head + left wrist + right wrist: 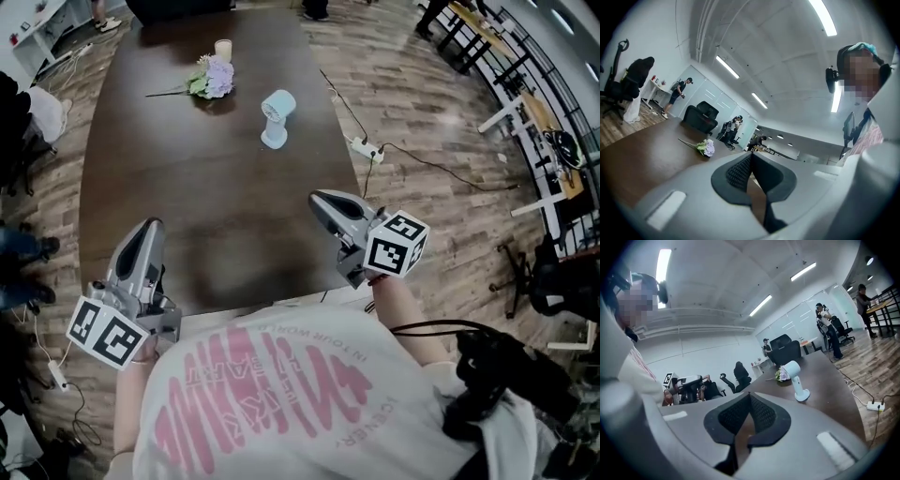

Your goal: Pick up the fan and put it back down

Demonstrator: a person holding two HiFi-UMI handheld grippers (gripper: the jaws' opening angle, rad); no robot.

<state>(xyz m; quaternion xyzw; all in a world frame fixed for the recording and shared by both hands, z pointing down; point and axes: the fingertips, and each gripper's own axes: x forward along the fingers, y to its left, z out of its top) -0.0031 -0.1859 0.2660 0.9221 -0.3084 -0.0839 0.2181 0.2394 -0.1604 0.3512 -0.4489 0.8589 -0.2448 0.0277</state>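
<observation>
Position check: the fan [277, 117] stands upright on its round base on the far half of the dark wooden table [187, 197], toward the right edge. It is pale blue and nothing touches it. Just beyond it to the left lies a bunch of lavender flowers [212, 79], near the fan but apart from it. A small cream jar [223, 49] stands behind the flowers.

From my head view both tools sit at the near end of the table, well apart from the fan. The left gripper [150, 225] is over the near left corner and points up the table. The right gripper [315, 198] is over the near right edge and angles inward.

In the left gripper view the two dark ribbed pads [737, 171] meet at their tips with nothing between them, so the fingers are pressed together and empty. That view catches the flowers across the tabletop but not the fan.

The right gripper view shows the same: pads [761, 414] are closed tip to tip and hold nothing. The fan shows ahead and to the right of the jaws, with the flowers right behind it.

On the wood floor to the right of the table lies a white power strip [367, 147] with its cable trailing off.
</observation>
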